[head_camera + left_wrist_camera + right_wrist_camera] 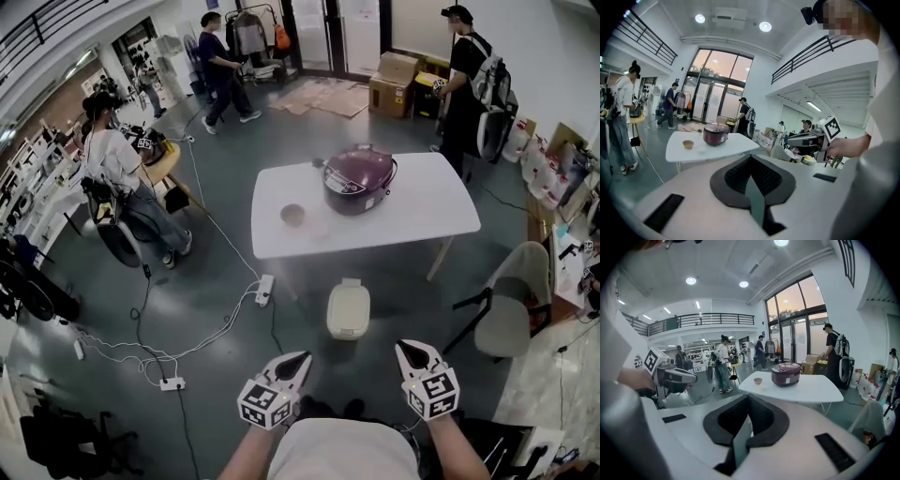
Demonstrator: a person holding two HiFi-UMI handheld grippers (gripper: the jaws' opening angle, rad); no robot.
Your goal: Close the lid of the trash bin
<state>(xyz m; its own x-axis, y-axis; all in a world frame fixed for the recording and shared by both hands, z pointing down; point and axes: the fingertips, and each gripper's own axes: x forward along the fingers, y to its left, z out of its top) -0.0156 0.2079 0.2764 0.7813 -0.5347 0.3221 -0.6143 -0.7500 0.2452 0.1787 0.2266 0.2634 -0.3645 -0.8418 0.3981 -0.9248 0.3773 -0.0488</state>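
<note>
Bin [348, 310] standing lower centre of head view, on floor below table [441, 211], lid seemingly lying flat down | left gripper [296, 362], right gripper [412, 352] hovering bottom edge, jaws pressing together, empty, probably parking clear of bin

The trash bin [348, 310] stands on the floor [225, 150] just in front of the table [431, 211], near its front edge. On the table, a cooker [359, 177] sits toward the back and a bowl [292, 215] lies to its left, nearer the front. A power strip [264, 289] lies on the floor left of the bin, and a chair [511, 300] stands to the right (well apart from it). Boxes [394, 84] are stacked far behind the table. Nearest the camera, the left gripper [300, 357] and right gripper [404, 346] are side by side, with the bin ahead and between them.
</note>
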